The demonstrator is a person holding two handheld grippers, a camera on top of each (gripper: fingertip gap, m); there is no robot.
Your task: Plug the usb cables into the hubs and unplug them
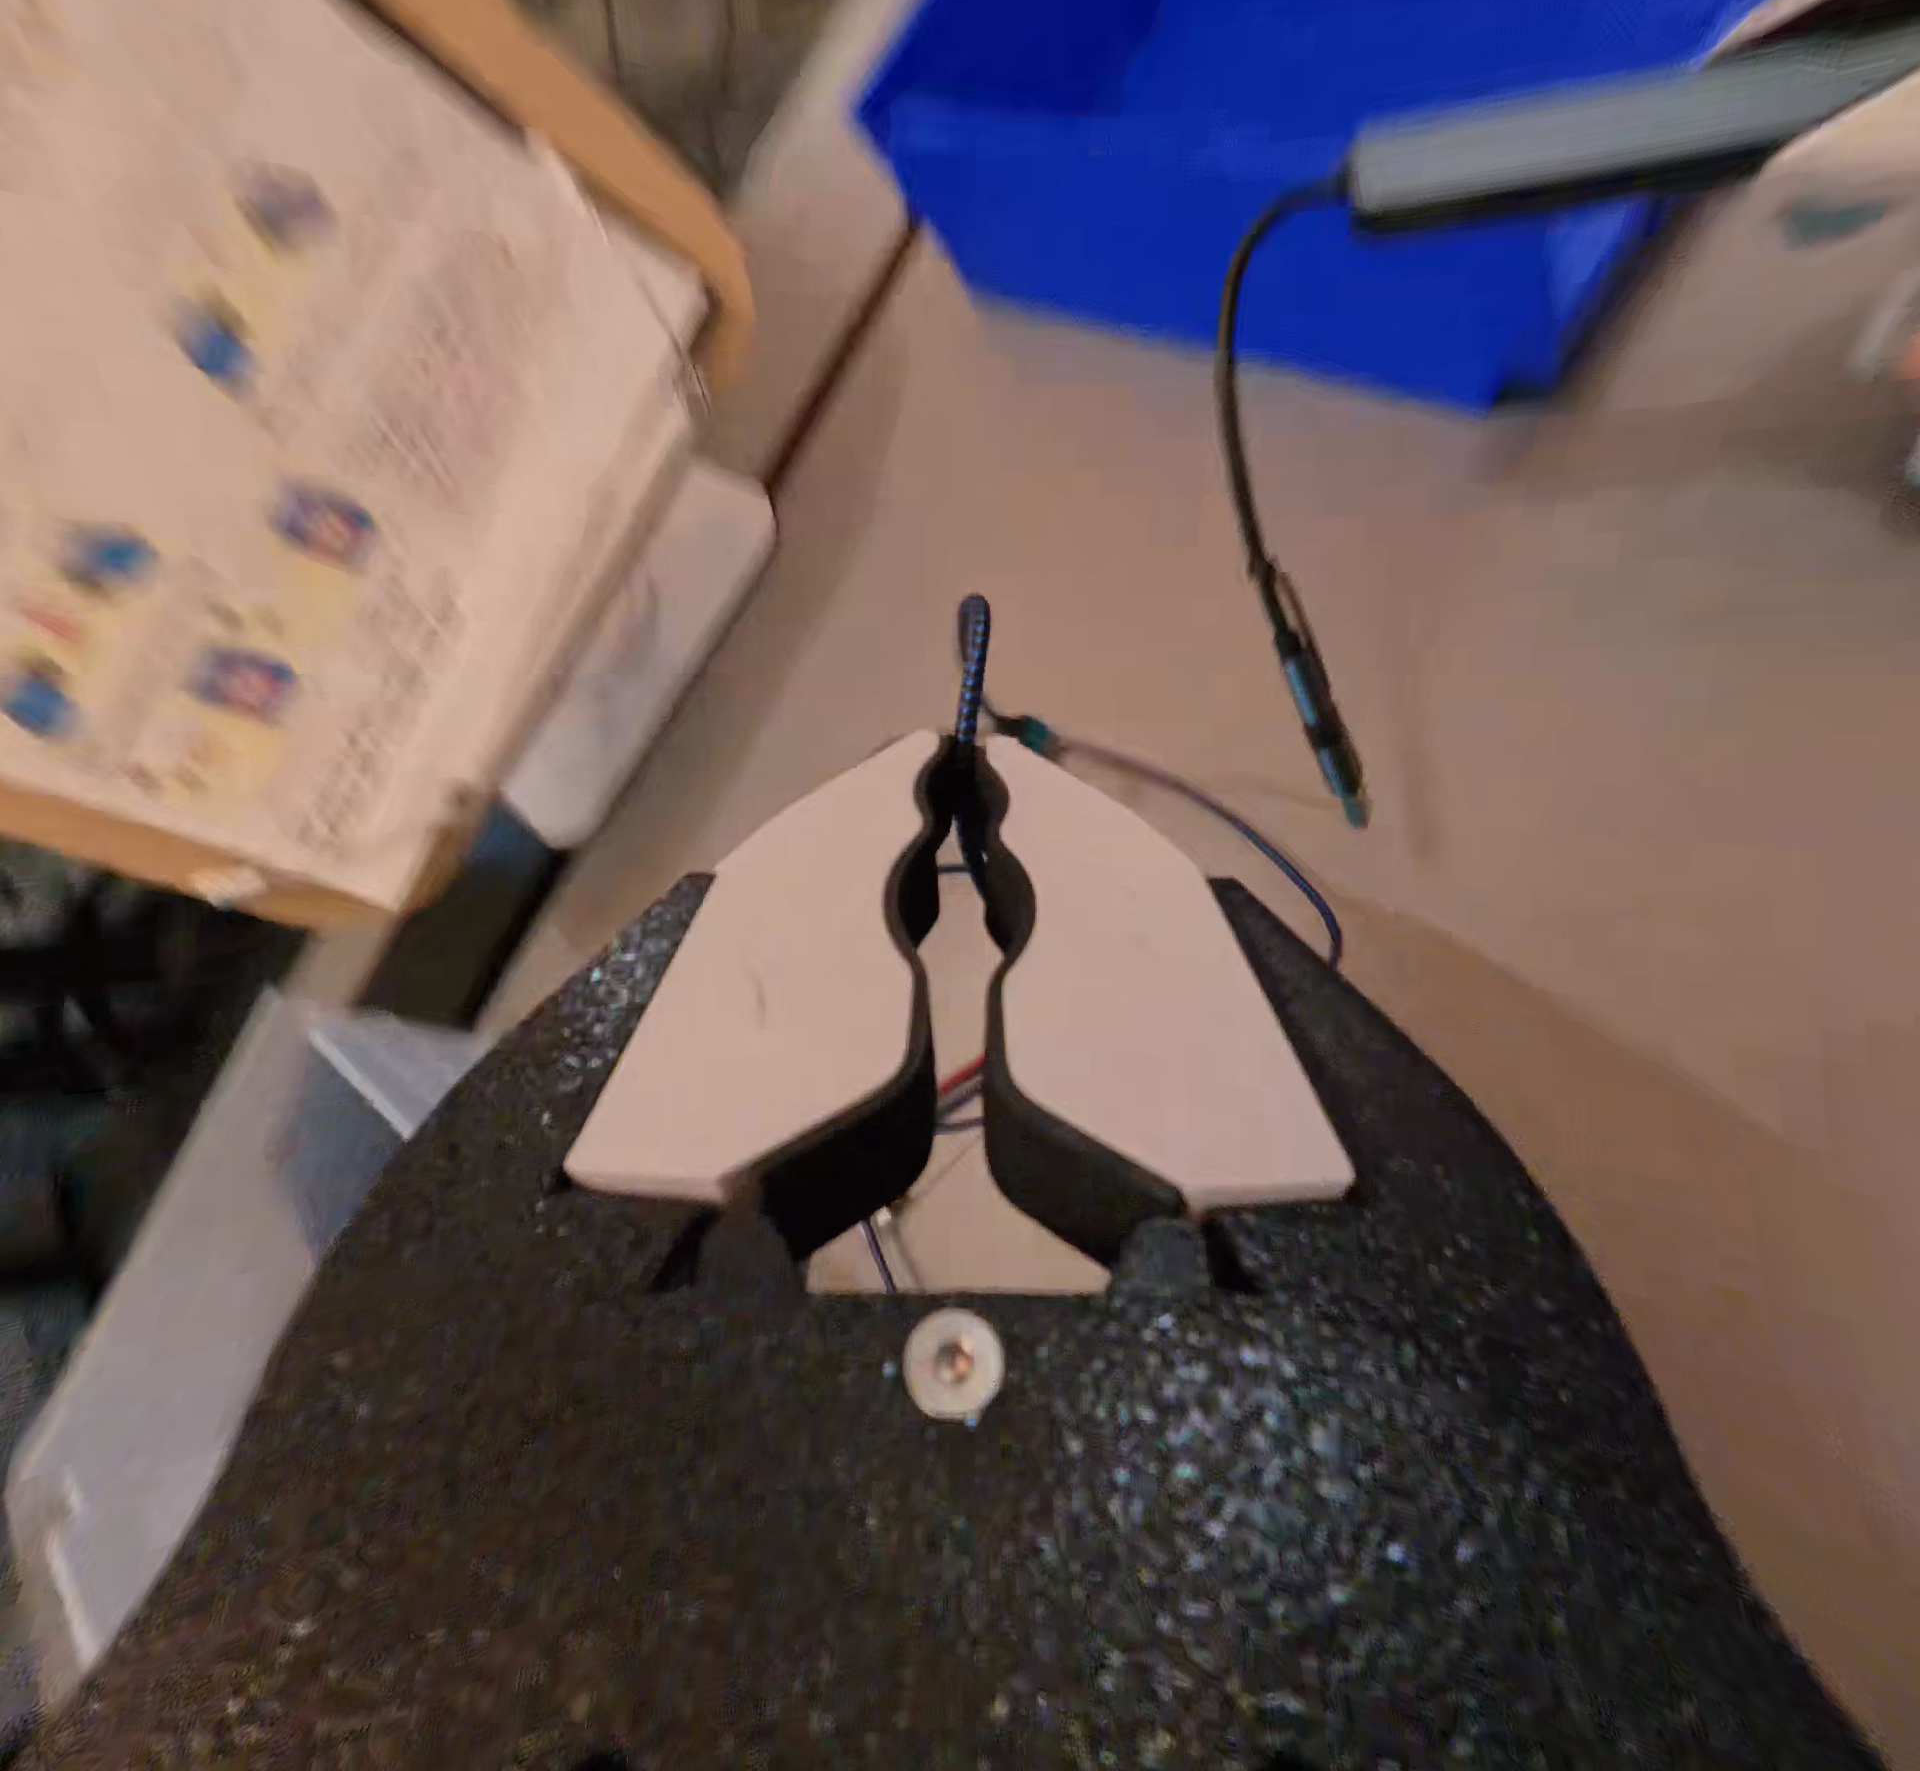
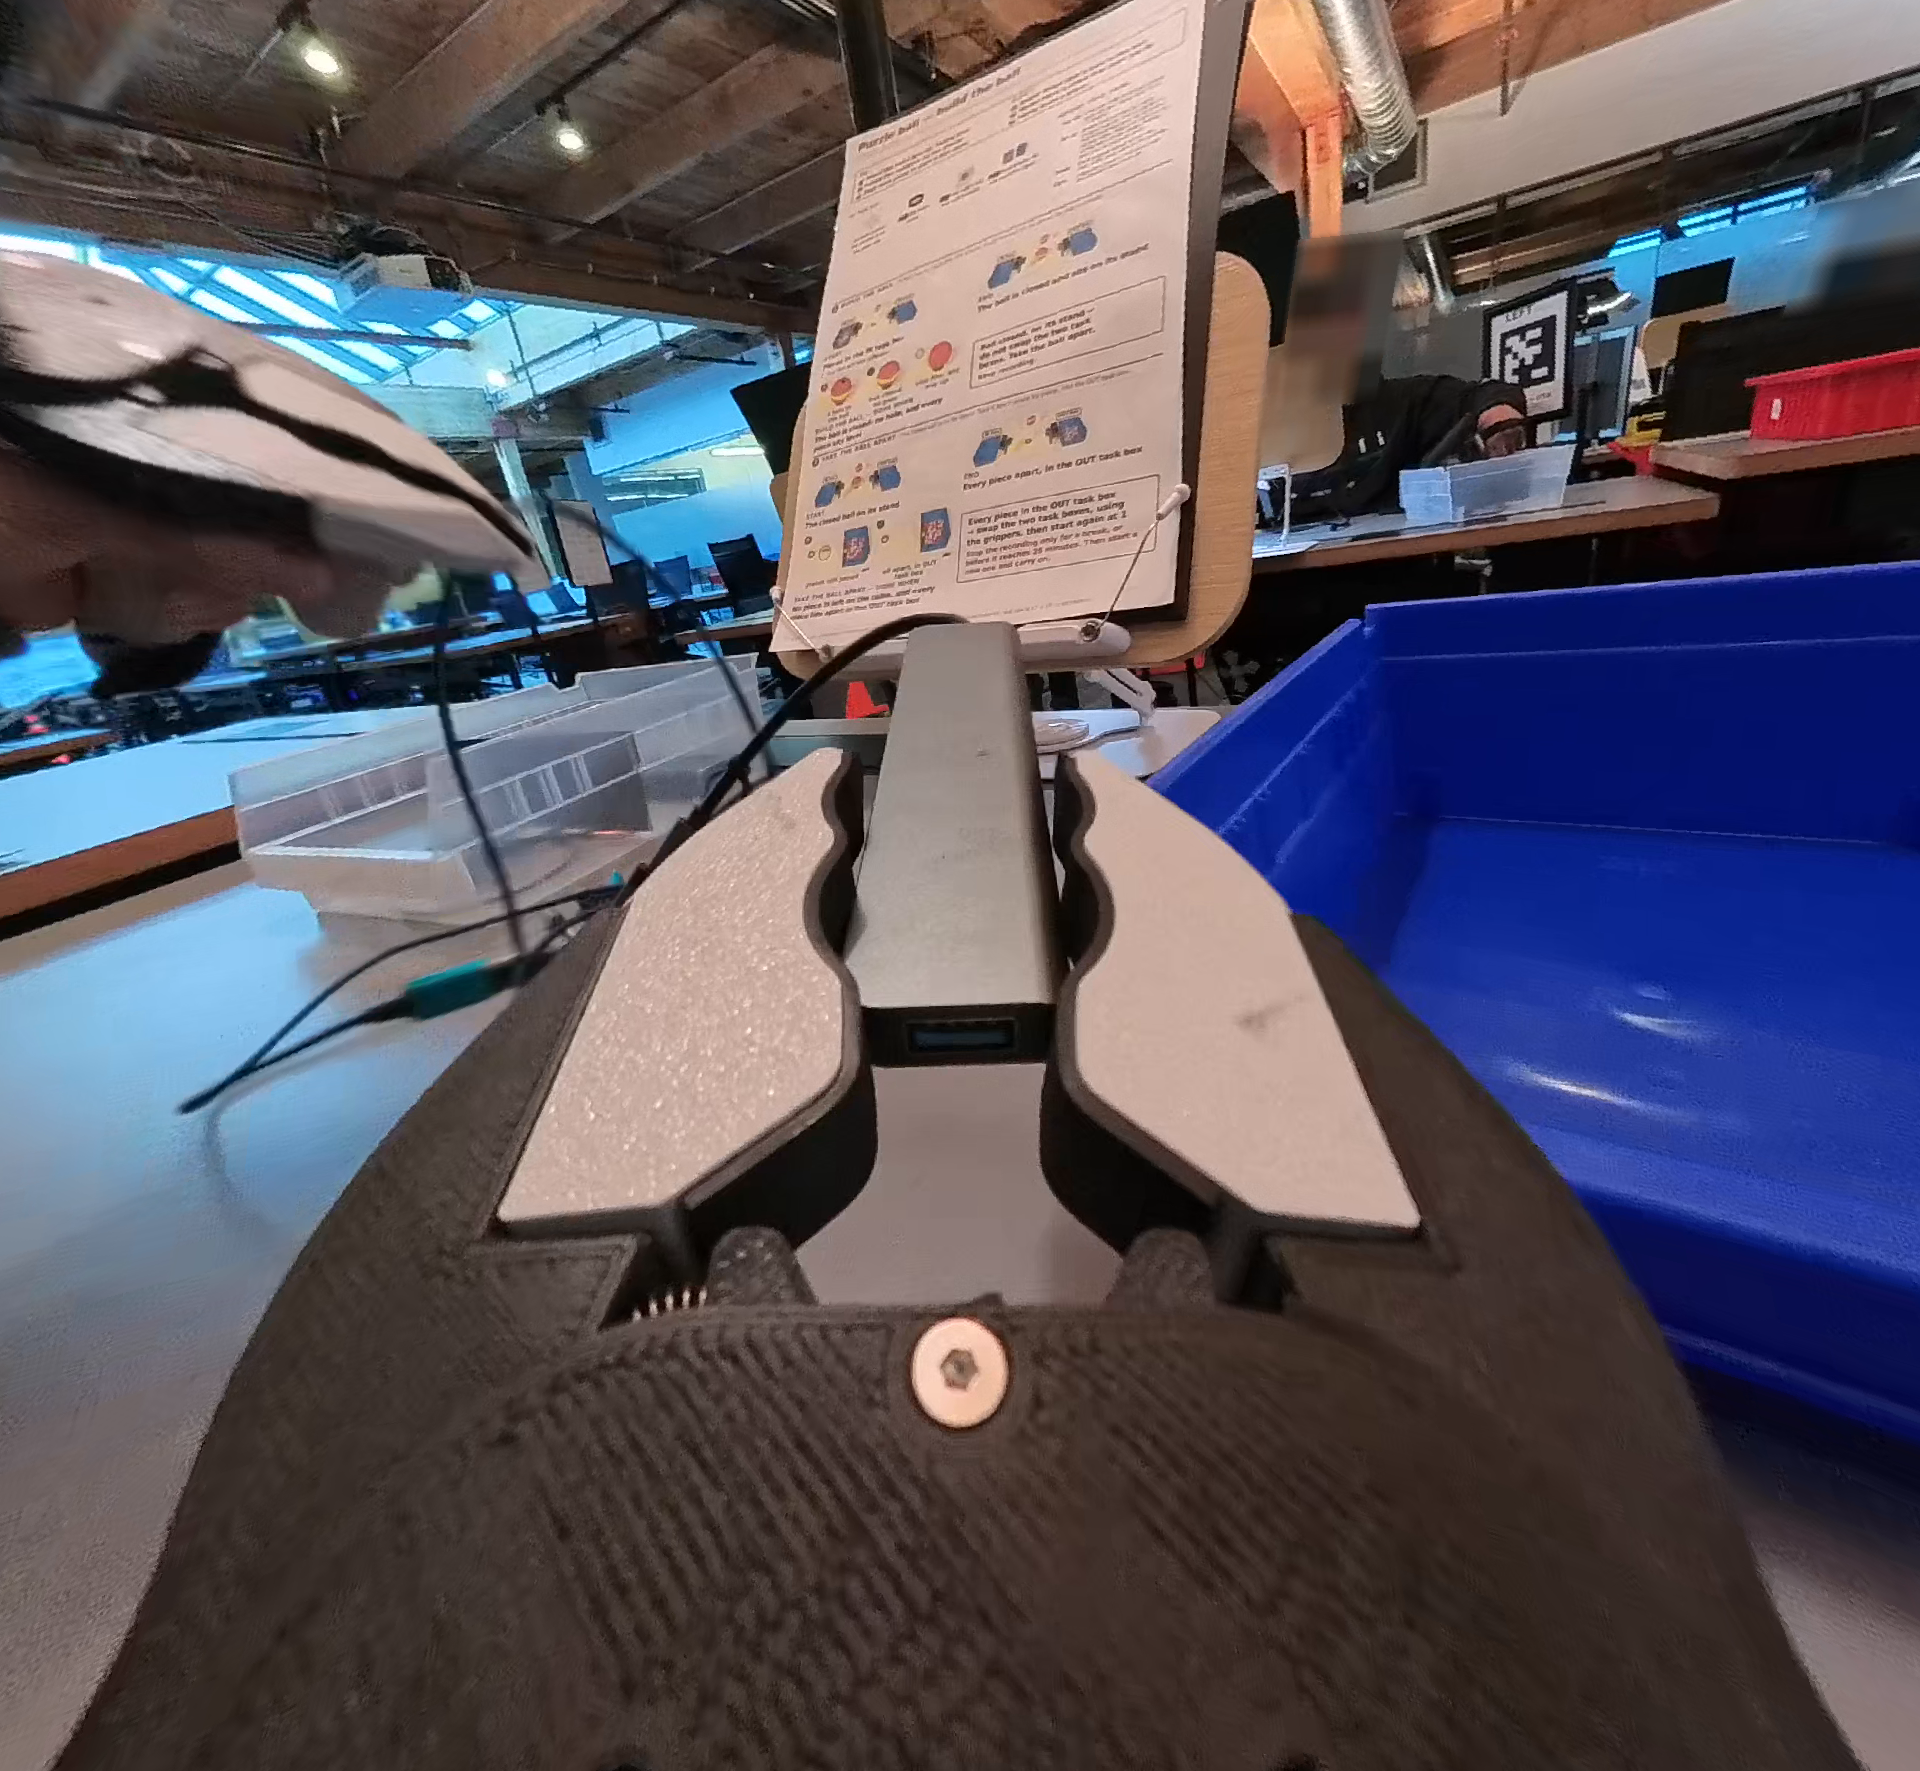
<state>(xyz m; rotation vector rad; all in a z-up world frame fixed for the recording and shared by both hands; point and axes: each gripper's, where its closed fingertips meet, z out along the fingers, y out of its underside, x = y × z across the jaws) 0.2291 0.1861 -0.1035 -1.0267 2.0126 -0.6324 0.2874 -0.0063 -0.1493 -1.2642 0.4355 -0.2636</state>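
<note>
- The left gripper (image 1: pixel 961 765) is clamped on a blue braided cable (image 1: pixel 971 672), whose loop pokes out past the fingertips toward 12 o'clock.
- The right gripper (image 2: pixel 956 786) squeezes a grey hub (image 2: pixel 961 848) lengthwise — its open port faces the camera.
- In the left wrist view, the hub (image 1: pixel 1621 137) sits at 2 o'clock, its own black lead (image 1: pixel 1247 433) dangling over the table (image 1: pixel 1558 682).
- A blue bin (image 2: pixel 1662 942) lies at 3 o'clock of the right gripper.

My left gripper (image 1: pixel 961 765), pale grey pads on speckled black, pinches a blue-and-black braided cable (image 1: pixel 972 661). My right gripper (image 2: pixel 956 874) clamps a dark grey hub (image 2: pixel 951 848), blue port facing me. Bright blue bin (image 2: pixel 1610 942) to its right; teal-green plug (image 2: pixel 449 989) to its left.
</note>
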